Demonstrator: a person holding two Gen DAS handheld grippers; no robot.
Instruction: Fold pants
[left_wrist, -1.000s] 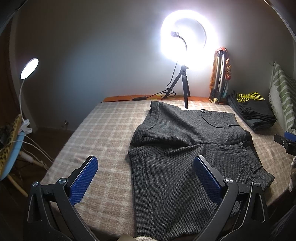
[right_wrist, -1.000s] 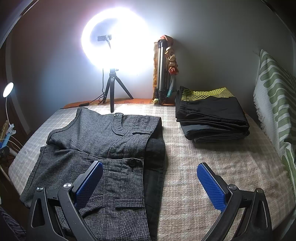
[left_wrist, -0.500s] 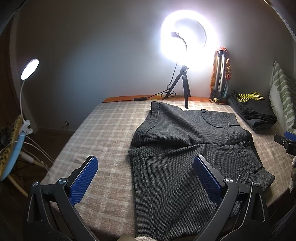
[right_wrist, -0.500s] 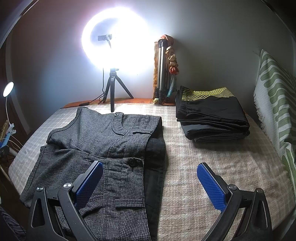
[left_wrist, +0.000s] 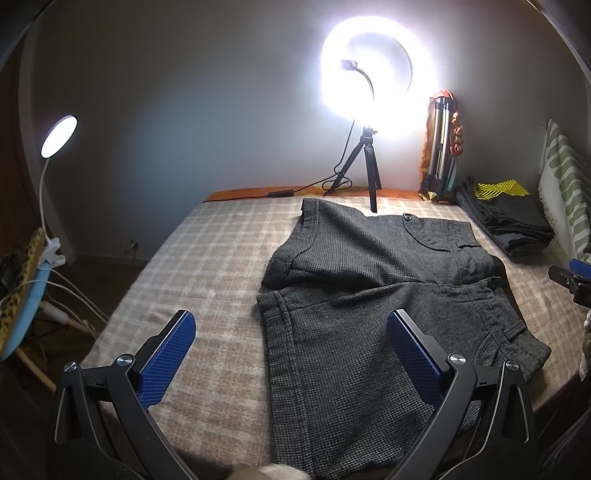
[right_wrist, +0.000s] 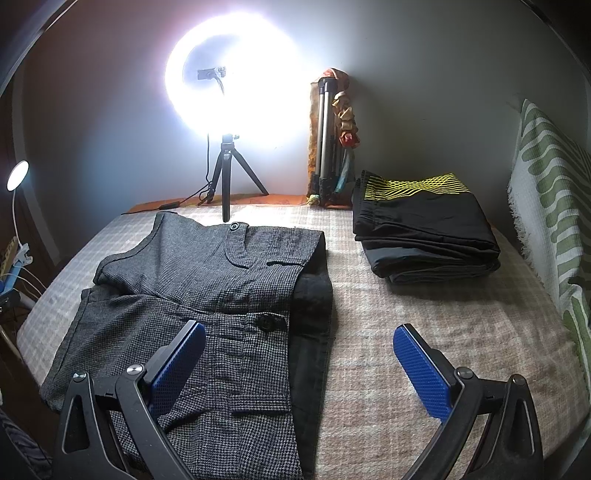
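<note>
- Across the middle of the left wrist view, the grey pants (left_wrist: 373, 295) lie spread on the checked bedcover (left_wrist: 207, 266), one leg lapped over the other, so the cloth looks laid out flat and ready for a fold, though no fold of the task looks started yet.
- Low in that frame, the left gripper (left_wrist: 291, 350) hangs over the near hem with its jaws wide apart and nothing between them; its right finger sits above the cloth and its left above bare bedcover, which I judge puts it astride the leg's edge for a pinch.
- At the bottom of the right wrist view, the right gripper (right_wrist: 299, 365) is likewise spread wide and empty, straddling the waistband side, where the dark lining shows at centre frame.
- One hand at each end of the garment suits lifting both ends together, I would guess.
- Toward the upper right of the right wrist view, a folded black garment (right_wrist: 424, 236) with yellow mesh pattern sits well apart from the pants, probably a finished pile kept clear.
- Against the wall at upper centre, the ring light (right_wrist: 229, 85) on its tripod throws hard glare, with its front leg just beside the far edge of the pants.
- At the left edge, a small clip lamp (left_wrist: 59, 136) lights that side.
</note>
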